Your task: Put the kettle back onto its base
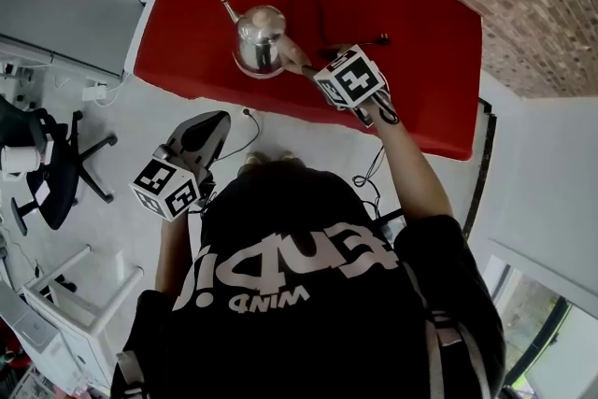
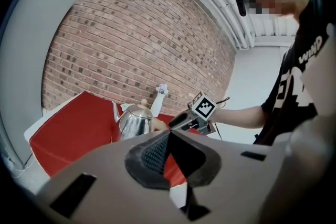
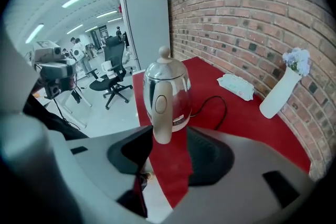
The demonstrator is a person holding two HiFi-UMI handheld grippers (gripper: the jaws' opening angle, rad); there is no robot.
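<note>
The left gripper (image 1: pixel 216 120) hangs off the near edge of the red table (image 1: pixel 430 70), fingers closed tip to tip with nothing between them. The kettle (image 1: pixel 260 35) is well apart from it at about 1 o'clock, standing upright on its round base (image 1: pixel 253 70) with the spout pointing to 10 o'clock. At the kettle's 4 o'clock sits the right gripper (image 1: pixel 308 68), fingers spread wide. In the right gripper view the lower end of the handle (image 3: pixel 161 110) stands between the fingertips (image 3: pixel 148 136), nearer the left one, and the pads do not press on it. A black cord (image 1: pixel 353 40) trails off at 3 o'clock.
</note>
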